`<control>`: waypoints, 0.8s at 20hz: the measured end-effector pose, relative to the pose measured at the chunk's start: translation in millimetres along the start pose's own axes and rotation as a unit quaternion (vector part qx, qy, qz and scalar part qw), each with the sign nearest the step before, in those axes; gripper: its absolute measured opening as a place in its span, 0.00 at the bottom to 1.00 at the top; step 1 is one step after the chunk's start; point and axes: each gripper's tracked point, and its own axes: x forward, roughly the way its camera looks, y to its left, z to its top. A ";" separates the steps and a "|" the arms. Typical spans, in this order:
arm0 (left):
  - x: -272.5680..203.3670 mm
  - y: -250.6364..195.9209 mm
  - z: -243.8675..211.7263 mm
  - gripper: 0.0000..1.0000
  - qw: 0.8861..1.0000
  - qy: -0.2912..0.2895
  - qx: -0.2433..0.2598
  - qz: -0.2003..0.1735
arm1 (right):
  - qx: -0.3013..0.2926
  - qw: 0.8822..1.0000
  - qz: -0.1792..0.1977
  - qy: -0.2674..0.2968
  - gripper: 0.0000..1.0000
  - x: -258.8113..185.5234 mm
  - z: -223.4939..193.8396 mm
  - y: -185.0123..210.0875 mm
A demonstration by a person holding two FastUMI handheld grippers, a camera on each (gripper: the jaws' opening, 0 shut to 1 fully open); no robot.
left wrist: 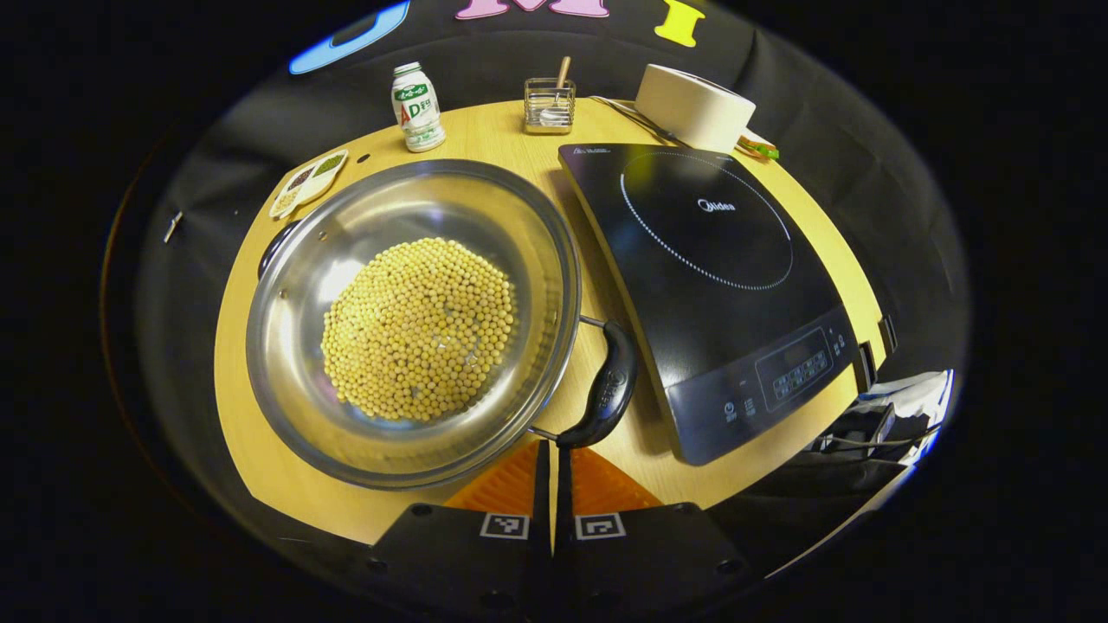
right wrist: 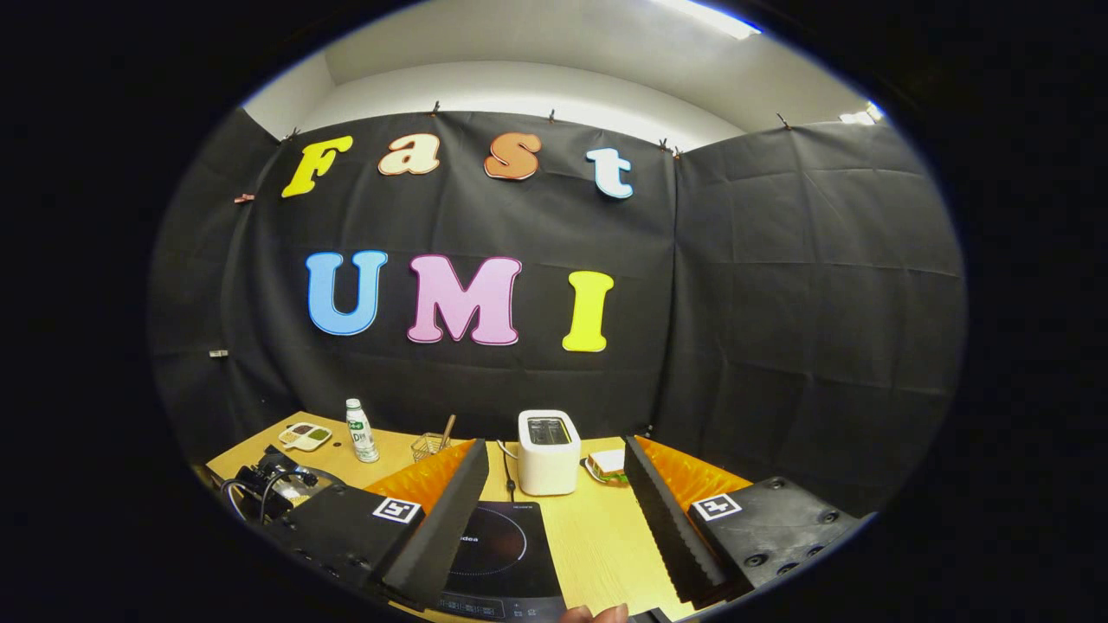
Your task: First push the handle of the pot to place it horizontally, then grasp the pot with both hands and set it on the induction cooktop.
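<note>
A wide steel pot [left wrist: 511, 225] holding yellow soybeans [left wrist: 420, 329] sits on the left half of the wooden table in the left gripper view. Its black handle [left wrist: 608, 387] sticks out on the side facing the black induction cooktop [left wrist: 718, 285]; a second handle [left wrist: 273, 247] shows at the far rim. My left gripper [left wrist: 551, 448] is shut with nothing between its fingers, its tips right at the near end of that handle. In the right gripper view my right gripper [right wrist: 554, 446] stands open, held above the cooktop [right wrist: 498, 541].
At the table's back stand a small bottle [left wrist: 417, 105], a wire holder with a spoon [left wrist: 549, 105], a white toaster [left wrist: 697, 105] and a sectioned dish [left wrist: 309, 182]. A sandwich [right wrist: 608, 465] lies beside the toaster [right wrist: 547, 450]. A fingertip [right wrist: 593, 614] shows at the bottom edge.
</note>
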 end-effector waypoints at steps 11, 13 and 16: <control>26.0 -14.5 77.9 0.05 0.999 -0.034 -0.009 0.025 | -0.004 1.000 -0.017 0.006 0.98 1.3 -5.8 -4.8; 29.9 -13.8 88.4 0.05 0.999 -0.039 -0.015 0.028 | -0.004 1.000 -0.021 0.004 0.98 0.3 -5.3 -6.1; 35.8 -10.5 105.3 0.05 0.998 -0.050 -0.019 0.034 | -0.004 1.000 -0.027 0.005 0.96 0.1 -7.6 -7.7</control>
